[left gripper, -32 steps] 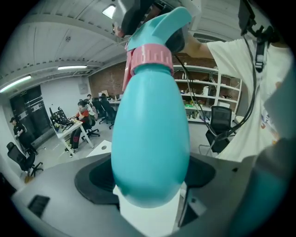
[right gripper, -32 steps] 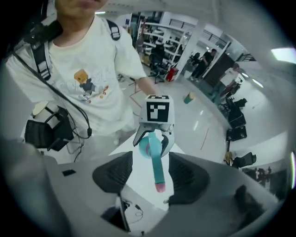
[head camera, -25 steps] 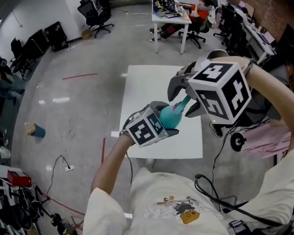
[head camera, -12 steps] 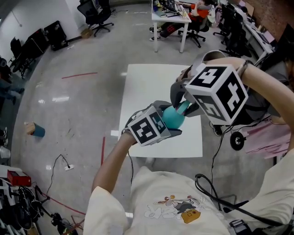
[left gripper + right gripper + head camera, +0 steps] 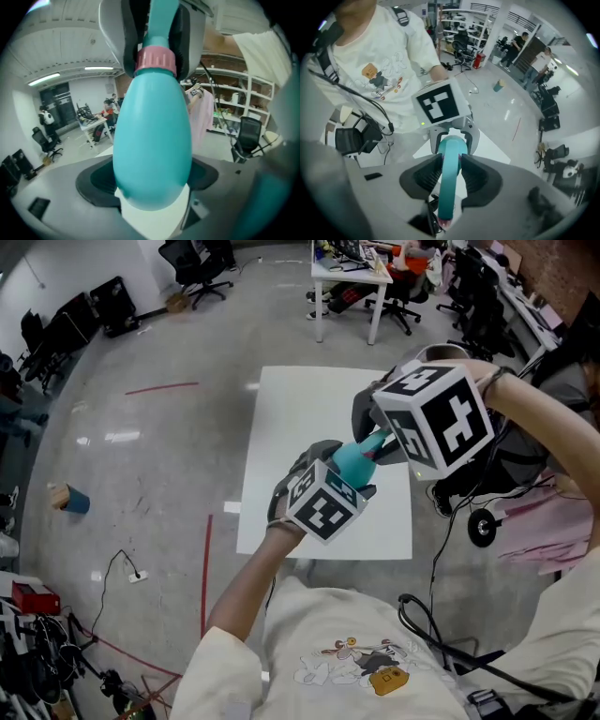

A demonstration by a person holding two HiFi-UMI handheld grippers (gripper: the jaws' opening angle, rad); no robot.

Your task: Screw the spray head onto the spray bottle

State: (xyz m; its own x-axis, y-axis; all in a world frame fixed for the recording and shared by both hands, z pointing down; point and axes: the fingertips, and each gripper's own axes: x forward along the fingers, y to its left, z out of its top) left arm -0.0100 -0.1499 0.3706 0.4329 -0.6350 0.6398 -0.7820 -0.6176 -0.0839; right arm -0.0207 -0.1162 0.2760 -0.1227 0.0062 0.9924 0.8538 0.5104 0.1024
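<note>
Hanging above the near right part of the white desk (image 5: 291,418), the teal spray bottle (image 5: 152,140) is held clear of the surface by the left hand-held gripper (image 5: 152,183). Its jaws are shut on the rounded lower body of the bottle, one on each side. The bottle is tilted, with its neck pointed up and to the right toward the right hand-held gripper (image 5: 450,161).

A pink collar (image 5: 156,58) is seen at the bottle's neck, and the teal spray head (image 5: 446,192) is set beyond it, in line with the bottle. The jaws of the right hand-held gripper are closing on the spray head. Its ribbed dark pads (image 5: 426,177) are seen touching the teal stem on both sides, just beside the collar. Whether the collar is fully threaded onto the neck cannot be told.

In the head view the two grippers are brought close together over the desk, the left one nearer and lower, the right one farther and higher. The desk top beneath them is plain white.

A grey floor (image 5: 141,456) is seen around the desk, marked with a red line (image 5: 161,388) to the left. A second white desk (image 5: 349,273) stands at the far side, with a black office chair (image 5: 192,273) well to its left. A cream shirt (image 5: 347,652) with a printed figure is worn by the person, and a black cable (image 5: 441,634) is draped across it on the right.
</note>
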